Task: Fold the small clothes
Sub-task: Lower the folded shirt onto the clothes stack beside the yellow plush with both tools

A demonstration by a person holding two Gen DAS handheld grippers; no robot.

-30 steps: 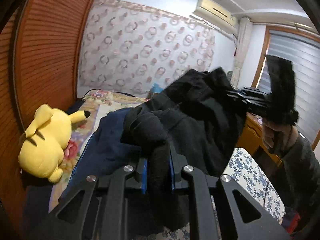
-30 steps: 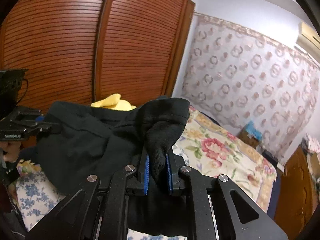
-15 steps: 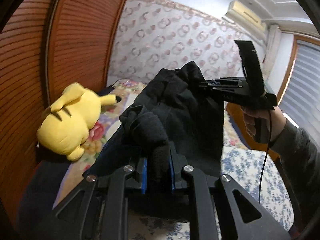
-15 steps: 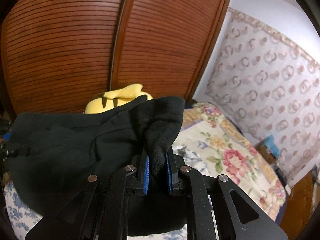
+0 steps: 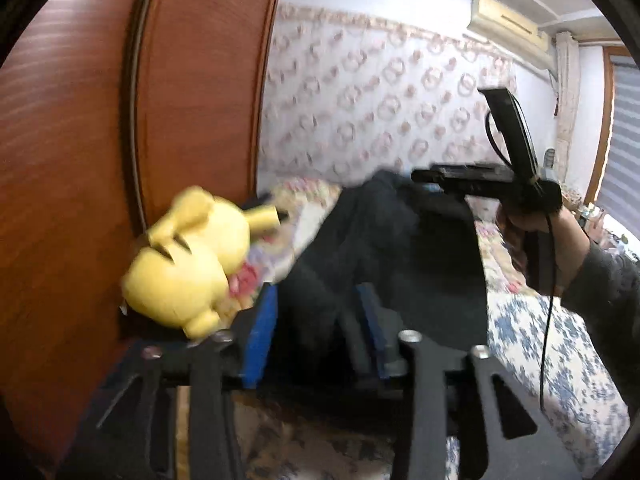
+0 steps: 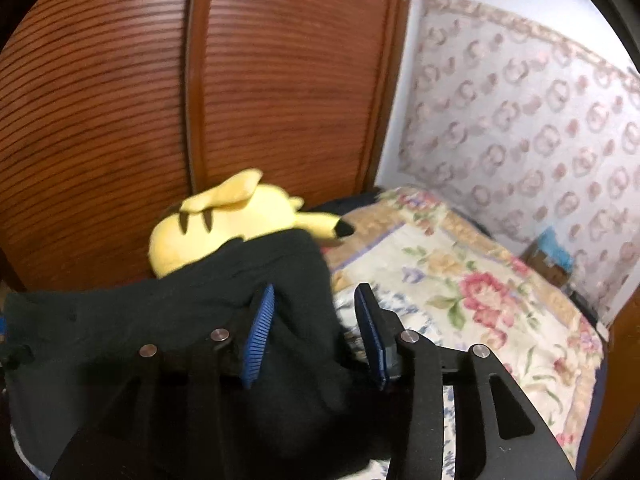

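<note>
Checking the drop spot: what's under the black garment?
The black garment lies over the blue-floral sheet, its far edge overlapping the yellow plush. What lies under its middle is covered.

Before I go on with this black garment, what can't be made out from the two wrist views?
- Black garment: its near part is hidden behind the right tongs in the right wrist view.
- Fold state: left wrist view is motion-blurred around the left tongs.
- Yellow plush toy: its lower part is hidden by the garment.
</note>
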